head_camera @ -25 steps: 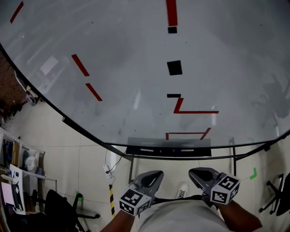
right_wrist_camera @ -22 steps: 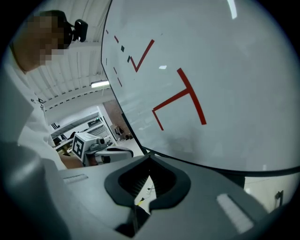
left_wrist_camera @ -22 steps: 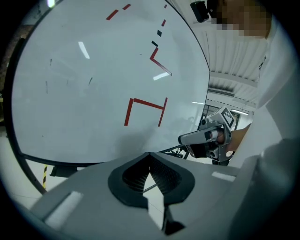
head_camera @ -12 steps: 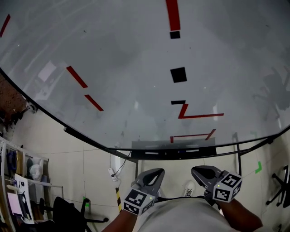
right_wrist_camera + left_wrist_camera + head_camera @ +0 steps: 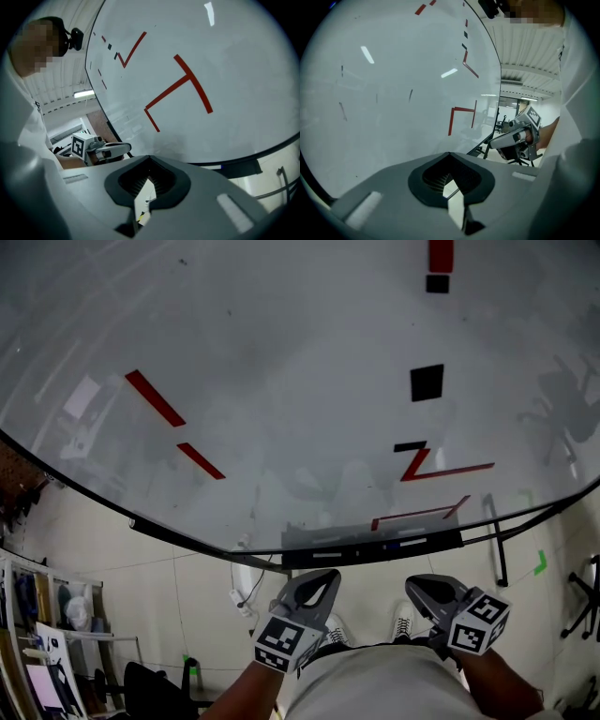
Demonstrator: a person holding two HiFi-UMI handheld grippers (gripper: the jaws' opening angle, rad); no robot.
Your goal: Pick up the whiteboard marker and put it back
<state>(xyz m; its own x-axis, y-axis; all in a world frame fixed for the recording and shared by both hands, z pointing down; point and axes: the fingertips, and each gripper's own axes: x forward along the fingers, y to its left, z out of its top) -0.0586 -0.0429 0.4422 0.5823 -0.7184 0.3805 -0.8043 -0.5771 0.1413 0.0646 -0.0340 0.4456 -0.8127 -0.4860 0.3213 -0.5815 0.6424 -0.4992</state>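
A large whiteboard with red lines and black squares fills the head view. Along its lower edge runs a dark tray holding a few pale marker-like sticks, too small to tell apart. My left gripper and right gripper are held close to my body, below the tray and apart from it. Both have their jaws together with nothing between them. The left gripper view looks past the left gripper along the board to the right gripper. The right gripper view shows the right gripper and the tray.
The board's metal stand reaches the tiled floor. A cable and plug hang under the board at left. Shelving and an office chair stand at lower left, another chair at far right. Green tape marks the floor.
The head view has swung so the board's marks and tray slid to the right. Both grippers stay shut near my waist, shifted slightly right in the picture.
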